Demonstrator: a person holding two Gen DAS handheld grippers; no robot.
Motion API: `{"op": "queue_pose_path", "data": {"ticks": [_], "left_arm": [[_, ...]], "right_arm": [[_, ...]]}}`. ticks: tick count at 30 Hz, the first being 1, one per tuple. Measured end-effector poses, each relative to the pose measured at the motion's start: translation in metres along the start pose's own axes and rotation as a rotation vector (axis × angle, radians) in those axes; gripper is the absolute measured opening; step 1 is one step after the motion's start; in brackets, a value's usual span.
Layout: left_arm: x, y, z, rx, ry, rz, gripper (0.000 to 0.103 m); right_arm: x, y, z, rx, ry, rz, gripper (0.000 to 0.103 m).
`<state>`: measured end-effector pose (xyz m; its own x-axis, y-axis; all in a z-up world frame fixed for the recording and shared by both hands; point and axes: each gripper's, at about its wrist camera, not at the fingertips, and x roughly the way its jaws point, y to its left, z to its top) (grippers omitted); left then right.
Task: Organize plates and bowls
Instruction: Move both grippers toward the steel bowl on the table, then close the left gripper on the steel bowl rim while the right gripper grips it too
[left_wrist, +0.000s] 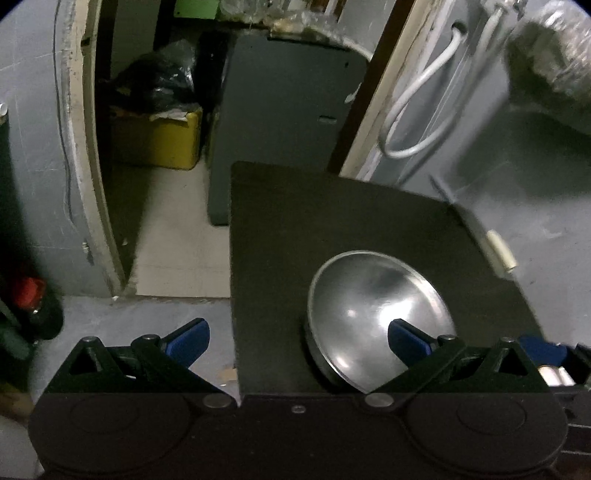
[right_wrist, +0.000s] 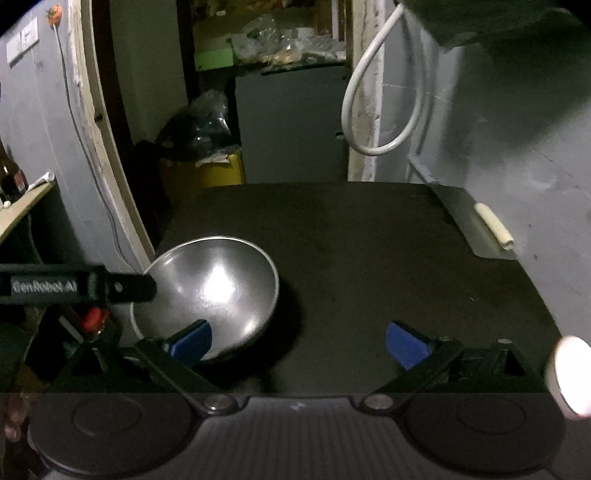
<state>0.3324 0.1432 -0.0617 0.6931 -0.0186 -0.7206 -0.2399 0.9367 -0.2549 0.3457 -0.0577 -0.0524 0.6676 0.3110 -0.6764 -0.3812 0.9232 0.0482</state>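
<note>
While spread wide and gripping nothing, left gripper (left_wrist: 298, 338) hovers over near left edge of black flat bench (left_wrist: 332, 221), left blue pad (left_wrist: 188, 338) out past that edge above grey floor (left_wrist: 147, 317), right blue pad over shiny round steel bowl (left_wrist: 376, 317). Right gripper (right_wrist: 298, 341) likewise gapes wide and empty, its left blue pad (right_wrist: 192, 341) over bowl's near rim, right one above bare bench top. Sits alone, that steel bowl (right_wrist: 210, 291), tilted, close to bench's near left corner, hollow facing up. Farther off: cream roll (right_wrist: 493, 229) on ledge past right edge, yellow bin (left_wrist: 162, 138) with black bag beyond far edge, looped white cable (right_wrist: 384, 99) on wall.
</note>
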Motion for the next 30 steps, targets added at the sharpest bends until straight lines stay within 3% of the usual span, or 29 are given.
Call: {"op": "queue_pose_path", "data": {"ticks": [8, 12, 17, 19, 24, 30], "left_arm": [[0.016, 0.009, 0.010, -0.028, 0.052, 0.005, 0.102], [0.016, 0.007, 0.011, -0.021, 0.057, 0.003, 0.094], [0.020, 0.009, 0.009, -0.027, 0.077, -0.024, 0.075], [0.022, 0.010, 0.007, -0.037, 0.087, -0.062, 0.055], [0.025, 0.009, 0.003, -0.051, 0.120, -0.122, 0.023], [0.007, 0.011, -0.003, -0.058, 0.089, -0.154, 0.020]], "right_arm": [[0.029, 0.016, 0.005, -0.050, 0.034, 0.000, 0.097], [0.034, 0.020, 0.002, -0.050, 0.056, 0.014, 0.089], [0.038, 0.021, -0.001, -0.032, 0.075, 0.034, 0.065], [0.040, 0.020, -0.002, -0.016, 0.088, 0.056, 0.058], [0.042, 0.017, 0.000, 0.011, 0.093, 0.102, 0.036], [0.033, 0.006, 0.000, 0.080, 0.097, 0.141, 0.025]]}}
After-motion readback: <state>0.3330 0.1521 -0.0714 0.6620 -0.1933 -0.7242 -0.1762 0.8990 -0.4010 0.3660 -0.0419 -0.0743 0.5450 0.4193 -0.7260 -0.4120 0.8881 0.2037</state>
